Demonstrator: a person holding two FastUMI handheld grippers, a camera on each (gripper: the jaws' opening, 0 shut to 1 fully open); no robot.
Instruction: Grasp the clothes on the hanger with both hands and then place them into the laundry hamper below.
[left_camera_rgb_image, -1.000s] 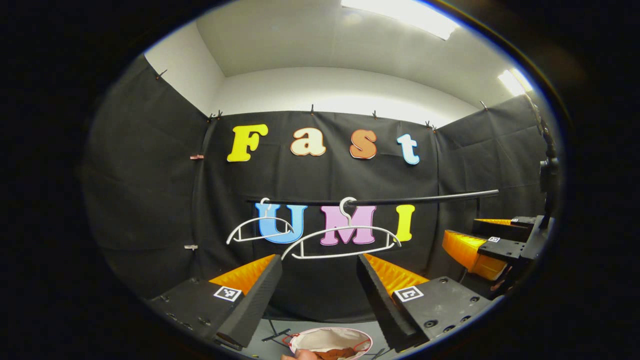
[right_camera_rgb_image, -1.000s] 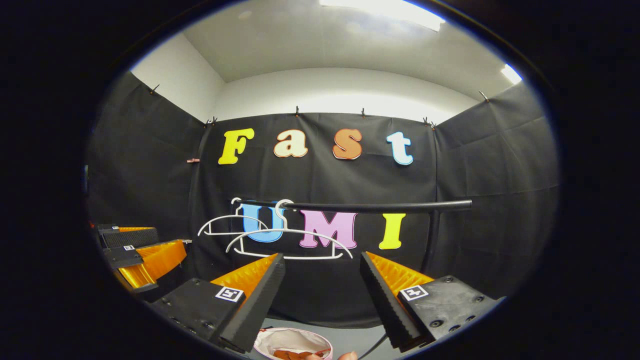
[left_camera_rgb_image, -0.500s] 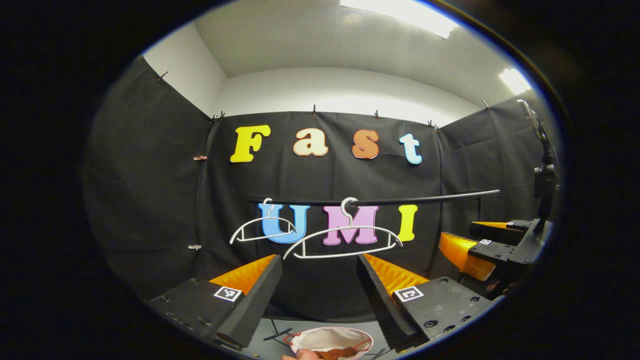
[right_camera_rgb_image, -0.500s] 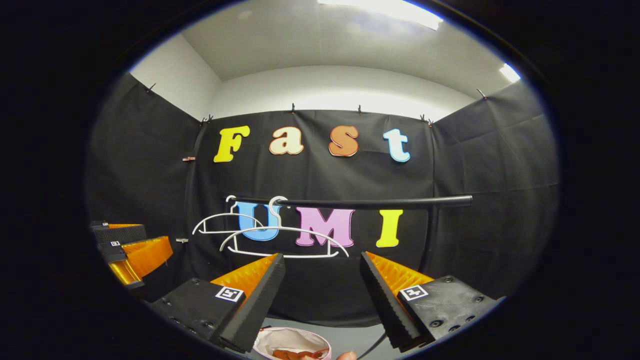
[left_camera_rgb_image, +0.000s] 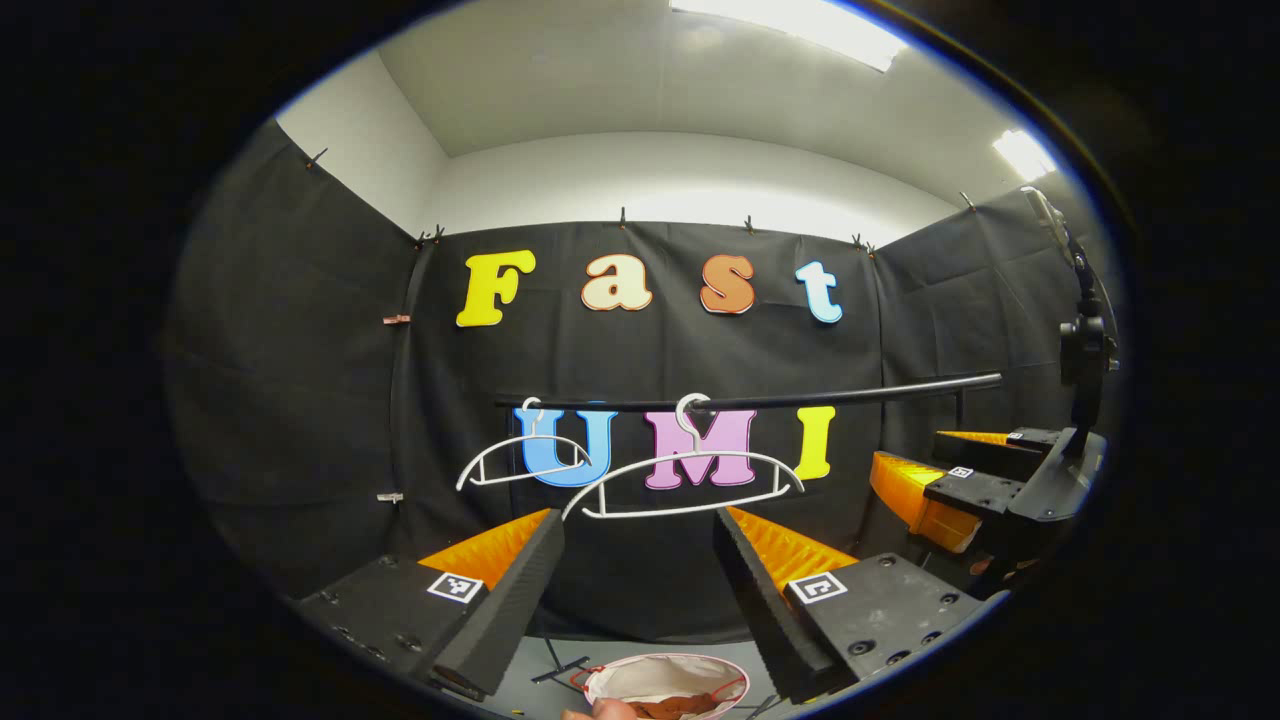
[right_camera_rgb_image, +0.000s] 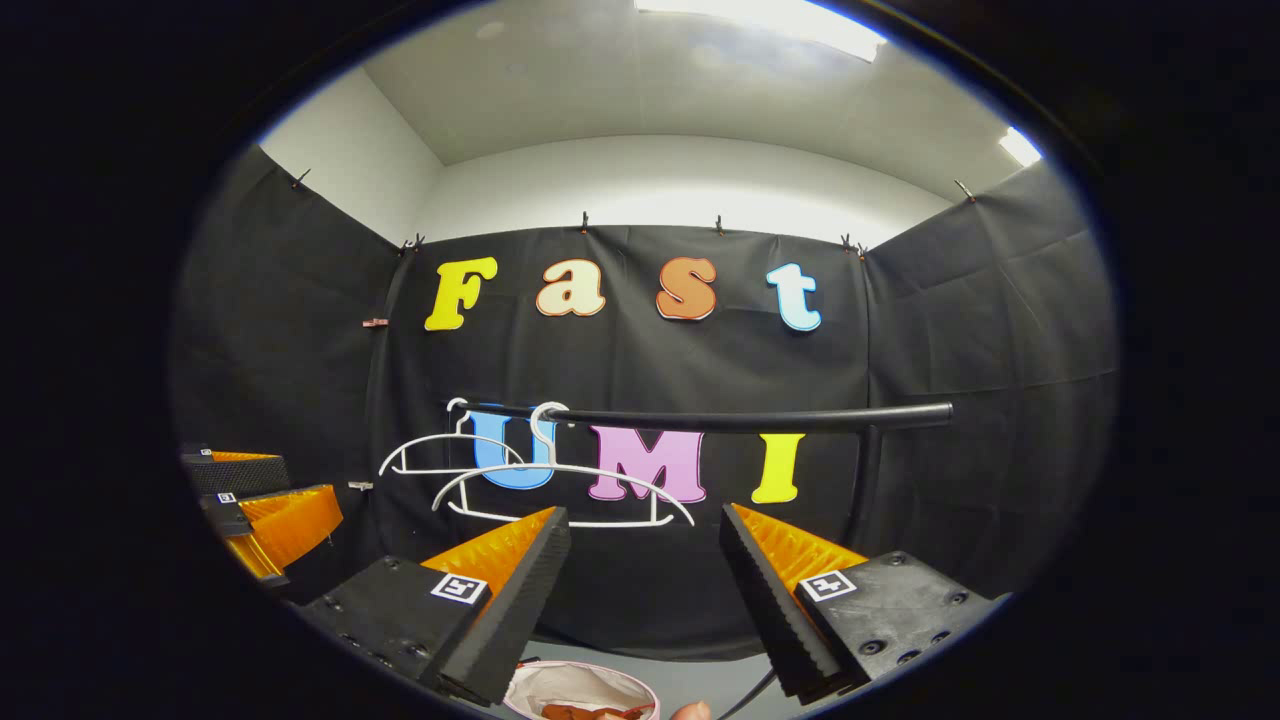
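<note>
Your left tool (left_camera_rgb_image: 638, 580) stands wide open with nothing between its two fingers, and it points level at the back of the booth. Straight ahead of it and a little above hangs the nearer hanger (left_camera_rgb_image: 683, 485), bare, its long bar running crosswise to the tool; a second bare hanger (left_camera_rgb_image: 523, 458) hangs farther along the rail (left_camera_rgb_image: 800, 398), to the tool's left. No garment is on either one. The clothes (left_camera_rgb_image: 672, 708) lie well below the tool, a rust-brown bundle already inside the laundry hamper (left_camera_rgb_image: 665, 675), whose rim shows at the bottom edge between the fingers. A fingertip also shows at that edge, beside the hamper.

Your right tool (right_camera_rgb_image: 645, 580) is in the same state: spread wide, holding nothing, aimed level at the back wall. From it, both hangers sit ahead and off to the left, while the hamper is again directly beneath and slightly left of the gap between its fingers, with the brown cloth visible inside.

So the relation that matters runs straight down. Both tools are high, at hanger level, and the garment is low, in the hamper, about equally near to either hand. Judging from this, the drop looks done; if anything remains, it is only to keep both tools clear above the hamper, with no reach toward the rail needed.
</note>
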